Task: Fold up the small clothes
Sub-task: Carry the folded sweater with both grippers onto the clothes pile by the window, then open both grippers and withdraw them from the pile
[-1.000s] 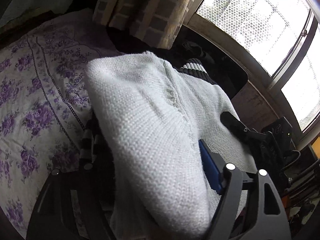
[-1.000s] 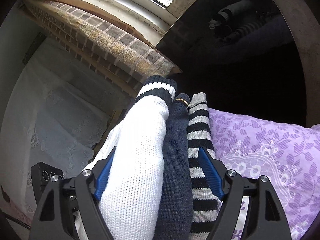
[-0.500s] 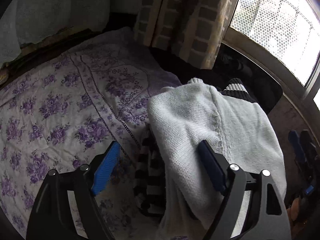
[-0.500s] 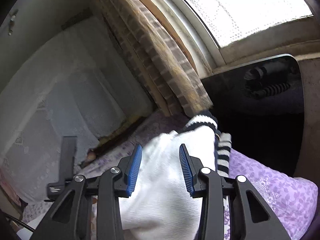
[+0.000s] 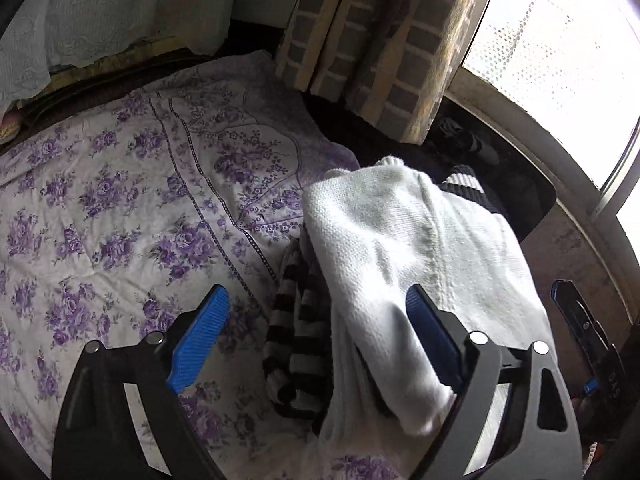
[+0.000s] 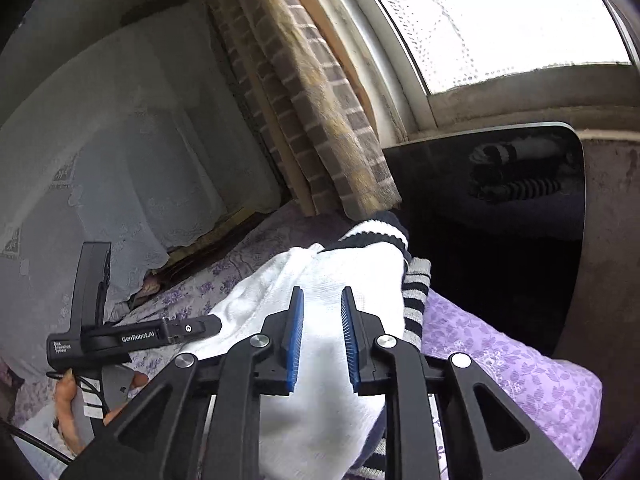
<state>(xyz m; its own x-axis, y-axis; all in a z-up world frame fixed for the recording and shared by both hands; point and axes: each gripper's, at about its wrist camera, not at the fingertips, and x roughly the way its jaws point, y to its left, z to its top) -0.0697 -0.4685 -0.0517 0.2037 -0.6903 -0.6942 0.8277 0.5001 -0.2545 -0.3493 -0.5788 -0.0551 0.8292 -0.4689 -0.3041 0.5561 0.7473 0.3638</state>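
A white sweater (image 5: 408, 248) lies folded on a bed with a purple-flowered sheet (image 5: 120, 208), at the sheet's right edge, close to the window (image 5: 560, 60). Its dark cuff with white bands (image 5: 464, 184) points to the far side, toward a glossy black panel (image 6: 500, 208). Under the sweater's left edge a black-and-grey striped garment (image 5: 292, 344) shows, folded in with it.

In the left wrist view the left gripper (image 5: 316, 320) hangs over the near end of the pile, and its jaws have just been opening; they stand wide apart. The left blue pad (image 5: 198, 344) is over bare sheet, clear of the clothes. The right pad (image 5: 430, 340) lies against a fold of the sweater, which drapes over it. The striped garment sits between the jaws, but nothing is clamped.

In the right wrist view the right gripper (image 6: 320, 340) is above the sweater (image 6: 312, 288), and its jaws have just been closing; they are close together with a narrow gap. No cloth shows between the pads; the white knit lies behind and below them. The left gripper shows at the left of this view, held by a hand (image 6: 70, 404).

A checked curtain (image 5: 372, 40) hangs beyond the bed by the window.
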